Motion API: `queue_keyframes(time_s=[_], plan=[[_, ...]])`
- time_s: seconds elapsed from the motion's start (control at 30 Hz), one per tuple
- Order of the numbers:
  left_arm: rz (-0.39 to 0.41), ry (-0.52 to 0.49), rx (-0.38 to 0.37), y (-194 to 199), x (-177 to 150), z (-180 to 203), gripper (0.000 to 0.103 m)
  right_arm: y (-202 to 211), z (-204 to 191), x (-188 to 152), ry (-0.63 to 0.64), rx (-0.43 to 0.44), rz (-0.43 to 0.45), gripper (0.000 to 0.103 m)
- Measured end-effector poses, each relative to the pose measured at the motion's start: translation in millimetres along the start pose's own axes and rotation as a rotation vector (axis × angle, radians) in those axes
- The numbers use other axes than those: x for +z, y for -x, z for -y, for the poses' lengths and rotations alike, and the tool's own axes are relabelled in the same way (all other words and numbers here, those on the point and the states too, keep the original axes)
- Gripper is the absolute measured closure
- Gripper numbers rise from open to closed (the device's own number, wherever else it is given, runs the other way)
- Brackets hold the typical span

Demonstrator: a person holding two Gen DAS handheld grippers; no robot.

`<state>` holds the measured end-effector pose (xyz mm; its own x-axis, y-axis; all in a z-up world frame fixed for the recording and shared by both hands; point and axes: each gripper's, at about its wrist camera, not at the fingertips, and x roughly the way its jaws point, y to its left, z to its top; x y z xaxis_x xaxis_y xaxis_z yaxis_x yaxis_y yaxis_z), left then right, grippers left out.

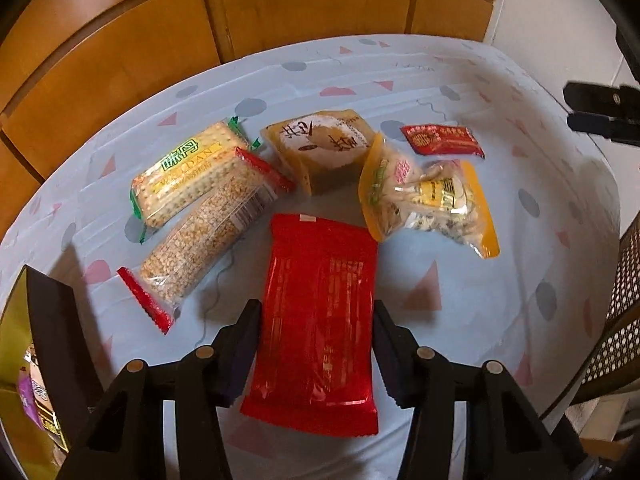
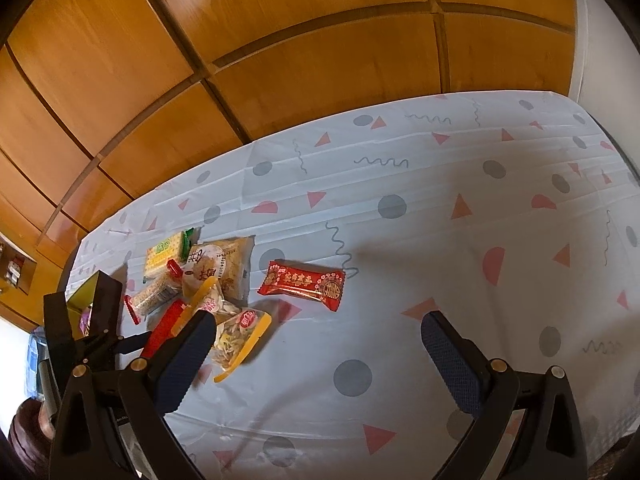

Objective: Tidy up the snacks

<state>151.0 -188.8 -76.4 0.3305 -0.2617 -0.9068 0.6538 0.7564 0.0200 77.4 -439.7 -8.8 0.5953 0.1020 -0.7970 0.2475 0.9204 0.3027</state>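
Several snack packets lie on the patterned tablecloth (image 1: pixel 460 280). A large red packet (image 1: pixel 318 320) lies flat between the fingers of my left gripper (image 1: pixel 316 340), whose jaws stand open on either side of it. Beyond are a clear puffed-grain bar with red ends (image 1: pixel 200 236), a green-edged cracker pack (image 1: pixel 184 174), a beige pouch (image 1: pixel 320 144), a yellow nut bag (image 1: pixel 432 196) and a small red candy packet (image 1: pixel 442 140). My right gripper (image 2: pixel 320 356) is open and empty above the cloth, near the small red packet (image 2: pixel 304 282) and the pile (image 2: pixel 208 280).
A dark box with a yellow-green lining (image 1: pixel 36 340) holding packets stands at the table's left edge. Wooden panelling (image 2: pixel 280 40) runs behind the table. A woven chair back (image 1: pixel 624 320) is at the right. Bare cloth (image 2: pixel 480 240) stretches right of the pile.
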Motion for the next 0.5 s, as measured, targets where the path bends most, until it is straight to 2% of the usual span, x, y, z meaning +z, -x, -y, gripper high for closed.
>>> queue_keyframes(time_s=[0.07,0.1,0.13,0.3,0.5], plan=[[0.018,0.033,-0.003,0.4,-1.2,-1.3,0.053,-1.5,-0.1,0.1,0.002,-0.003,-0.005,0.000],[0.030,0.046,-0.002,1.9,-3.1,-1.7,0.062,-1.8,-0.1,0.0,0.003,-0.005,-0.006,0.000],[0.040,0.062,0.000,4.0,-6.0,-1.9,0.063,-2.0,0.0,-0.1,0.003,-0.006,-0.007,0.000],[0.082,0.138,-0.011,18.8,-35.7,4.3,0.064,-2.3,-0.6,-0.4,0.007,-0.005,-0.009,0.000],[0.166,0.112,0.031,32.8,-76.7,20.5,0.062,-3.8,-4.3,-2.8,0.032,-0.017,-0.017,0.003]])
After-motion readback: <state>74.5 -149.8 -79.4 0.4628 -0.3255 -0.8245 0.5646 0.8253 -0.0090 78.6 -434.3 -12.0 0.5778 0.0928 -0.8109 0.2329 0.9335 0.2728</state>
